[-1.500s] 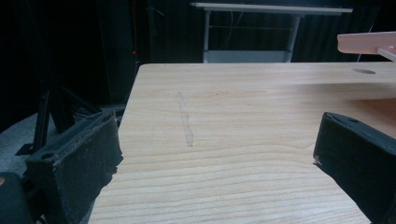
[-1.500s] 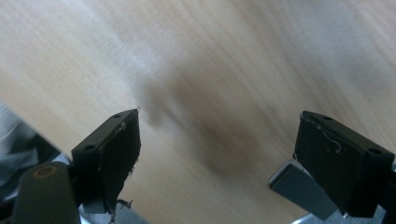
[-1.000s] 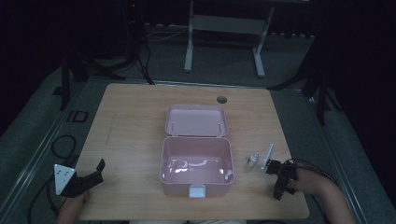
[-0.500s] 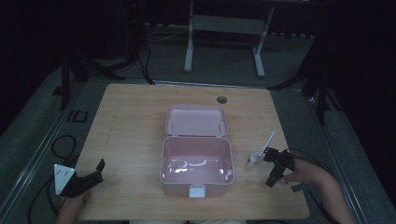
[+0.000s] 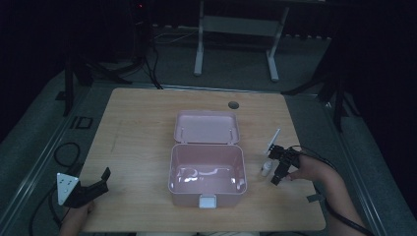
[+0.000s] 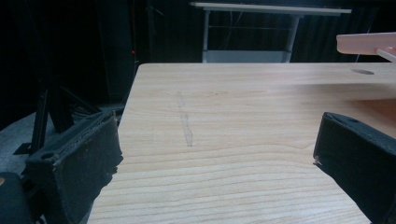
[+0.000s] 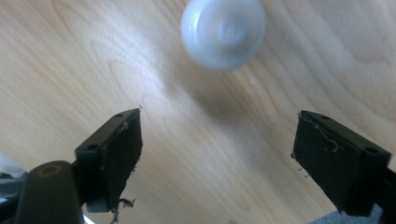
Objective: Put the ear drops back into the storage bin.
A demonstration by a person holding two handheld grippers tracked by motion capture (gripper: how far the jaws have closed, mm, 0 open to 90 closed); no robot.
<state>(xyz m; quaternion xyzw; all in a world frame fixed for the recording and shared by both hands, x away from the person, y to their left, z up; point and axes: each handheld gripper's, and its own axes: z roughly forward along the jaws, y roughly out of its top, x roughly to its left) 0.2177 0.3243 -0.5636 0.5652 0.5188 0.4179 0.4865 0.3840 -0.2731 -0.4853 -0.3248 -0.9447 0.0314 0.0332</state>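
Observation:
A small white bottle [image 5: 266, 168] stands on the wooden table [image 5: 137, 128] just right of an open pink box [image 5: 207, 169], whose lid [image 5: 206, 127] lies folded back. My right gripper [image 5: 277, 168] hovers close beside the bottle and points down at the table. In the right gripper view the bottle's round top [image 7: 223, 32] lies ahead of the jaws, outside the gap, and the right gripper [image 7: 217, 154] is open. Its jaws have just been closing a little with nothing between them. My left gripper [image 5: 96, 187] rests open at the table's near left corner; in its own view the left gripper [image 6: 215, 163] holds nothing.
The pink box looks empty inside apart from reflections. A round cable hole [image 5: 233, 104] sits near the table's far edge. A strip of the pink lid [image 6: 369, 43] shows at the top right of the left gripper view. Dark floor and metal stands surround the table.
My right hand has moved left and away from the near edge, closing in on the white bottle. The bottle, the box and the left gripper have stayed put.

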